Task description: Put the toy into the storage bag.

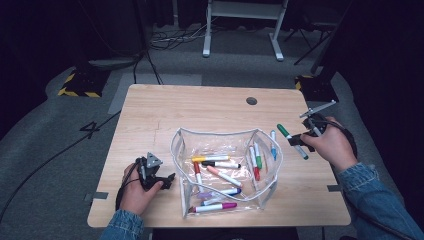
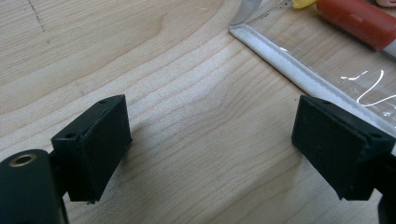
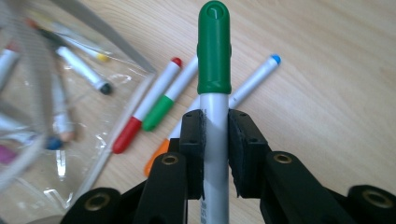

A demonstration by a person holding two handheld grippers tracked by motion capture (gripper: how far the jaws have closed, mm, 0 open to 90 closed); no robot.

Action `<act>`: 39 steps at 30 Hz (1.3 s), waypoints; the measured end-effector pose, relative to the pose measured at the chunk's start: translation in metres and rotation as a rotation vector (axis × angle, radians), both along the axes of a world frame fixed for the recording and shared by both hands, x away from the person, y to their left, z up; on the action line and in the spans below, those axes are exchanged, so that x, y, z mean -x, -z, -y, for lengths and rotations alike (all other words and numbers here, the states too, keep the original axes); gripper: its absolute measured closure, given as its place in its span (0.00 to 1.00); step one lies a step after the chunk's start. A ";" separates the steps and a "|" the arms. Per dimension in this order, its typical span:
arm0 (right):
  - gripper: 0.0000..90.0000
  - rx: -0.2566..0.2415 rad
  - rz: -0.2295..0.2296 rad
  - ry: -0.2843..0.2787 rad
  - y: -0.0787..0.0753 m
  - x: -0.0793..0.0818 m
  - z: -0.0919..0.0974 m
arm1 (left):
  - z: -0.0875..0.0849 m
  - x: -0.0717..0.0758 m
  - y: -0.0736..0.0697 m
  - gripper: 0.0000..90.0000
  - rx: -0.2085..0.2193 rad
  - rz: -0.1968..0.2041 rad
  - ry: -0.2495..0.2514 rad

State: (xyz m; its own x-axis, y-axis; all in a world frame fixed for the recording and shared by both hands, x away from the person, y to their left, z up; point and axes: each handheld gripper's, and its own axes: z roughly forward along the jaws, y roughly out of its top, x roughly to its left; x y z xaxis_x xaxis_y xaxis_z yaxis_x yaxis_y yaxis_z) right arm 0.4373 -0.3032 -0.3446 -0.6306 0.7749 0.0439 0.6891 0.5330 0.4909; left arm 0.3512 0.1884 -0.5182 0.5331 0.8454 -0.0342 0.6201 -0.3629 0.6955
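While the right gripper (image 3: 215,135) clamps the green-capped marker (image 3: 214,70) at the frame's right, aloft, the left gripper (image 2: 210,144) rests with jaws apart on the tabletop (image 1: 200,107). Carrying is under way; next, probably, a release over the clear pouch (image 1: 226,172).

Right tool (image 1: 298,140) grips green-capped marker (image 1: 292,141) beside clear pouch (image 1: 226,170).

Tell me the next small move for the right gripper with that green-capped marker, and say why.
Probably carry it left, over the clear pouch, and then open. The right gripper is shut on the green-capped marker and holds it above the table beside the pouch. Several markers already lie in the pouch, whose open mouth faces up. The left gripper rests open beside the pouch.
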 end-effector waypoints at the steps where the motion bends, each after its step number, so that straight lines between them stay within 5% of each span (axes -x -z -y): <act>1: 0.86 -0.002 0.016 -0.028 -0.008 0.003 -0.005 | 0.000 0.000 0.000 0.13 -0.001 -0.006 0.005; 8: 0.86 -0.011 0.069 -0.156 -0.047 0.025 -0.037 | -0.001 0.000 -0.001 0.13 0.000 -0.010 0.009; 18: 0.86 -0.003 0.080 -0.330 -0.071 0.050 -0.086 | 0.000 0.000 0.000 0.13 -0.001 -0.002 0.002; 29: 0.86 0.053 0.034 -0.511 -0.064 0.067 -0.140 | 0.000 0.000 0.000 0.13 0.000 -0.001 0.001; 39: 0.86 0.122 -0.058 -0.635 -0.035 0.070 -0.184 | 0.000 0.000 0.000 0.13 0.000 -0.001 0.002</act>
State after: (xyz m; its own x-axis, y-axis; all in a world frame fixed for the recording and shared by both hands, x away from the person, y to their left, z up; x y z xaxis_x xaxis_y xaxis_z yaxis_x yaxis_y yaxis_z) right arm 0.3677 -0.1189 -0.3095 -0.9668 0.2540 0.0267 0.2454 0.8949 0.3728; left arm 0.3512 0.1886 -0.5181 0.5343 0.8446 -0.0347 0.6205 -0.3641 0.6945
